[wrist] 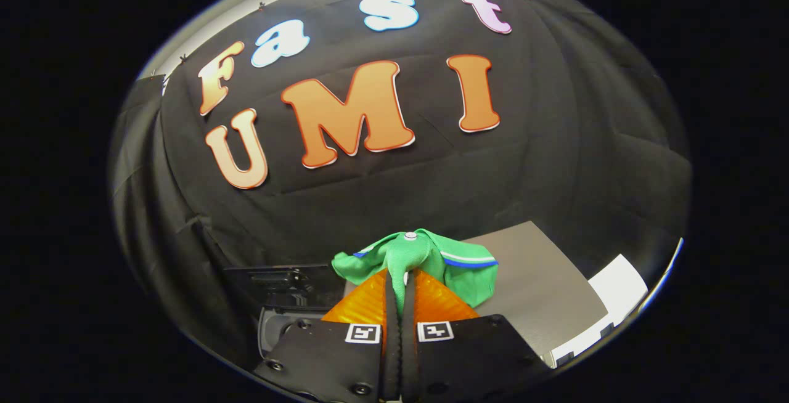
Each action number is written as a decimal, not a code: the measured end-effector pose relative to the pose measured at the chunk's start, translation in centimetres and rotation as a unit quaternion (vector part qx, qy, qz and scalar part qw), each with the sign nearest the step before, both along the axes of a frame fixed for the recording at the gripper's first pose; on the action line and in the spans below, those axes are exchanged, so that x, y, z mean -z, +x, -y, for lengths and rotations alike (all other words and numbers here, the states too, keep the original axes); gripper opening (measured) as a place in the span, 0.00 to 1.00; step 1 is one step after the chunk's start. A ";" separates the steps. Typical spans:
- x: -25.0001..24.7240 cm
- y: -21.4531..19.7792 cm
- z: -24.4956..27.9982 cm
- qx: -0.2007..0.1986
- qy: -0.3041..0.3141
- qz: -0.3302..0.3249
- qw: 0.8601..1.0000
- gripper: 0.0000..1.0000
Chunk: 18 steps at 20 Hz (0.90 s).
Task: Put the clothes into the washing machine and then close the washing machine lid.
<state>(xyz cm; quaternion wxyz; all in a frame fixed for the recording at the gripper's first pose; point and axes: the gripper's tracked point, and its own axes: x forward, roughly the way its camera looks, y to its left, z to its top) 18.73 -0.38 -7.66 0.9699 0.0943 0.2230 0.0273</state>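
Tool (399, 280) pinches green garment (425, 258); grey surface (542, 292) beyond, black cloth wall behind.

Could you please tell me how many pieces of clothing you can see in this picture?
1. A green garment is pinched between the tool's fingers, bunched at their tips above the grey surface. Others may be hidden behind it.
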 end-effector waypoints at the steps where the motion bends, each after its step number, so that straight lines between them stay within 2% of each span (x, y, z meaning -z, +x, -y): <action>1: -1.0 -0.4 -1.1 -0.005 -0.001 0.010 1.000 0.09; 6: -4.9 -2.9 -8.2 -0.048 0.009 0.044 0.998 0.08; 11: -5.3 -4.1 -16.4 -0.099 0.026 0.053 0.993 0.08; 14: -3.1 -4.7 -21.2 -0.126 0.049 0.039 0.990 0.08; 18: 2.5 -3.7 -26.7 -0.152 0.073 0.008 0.986 0.08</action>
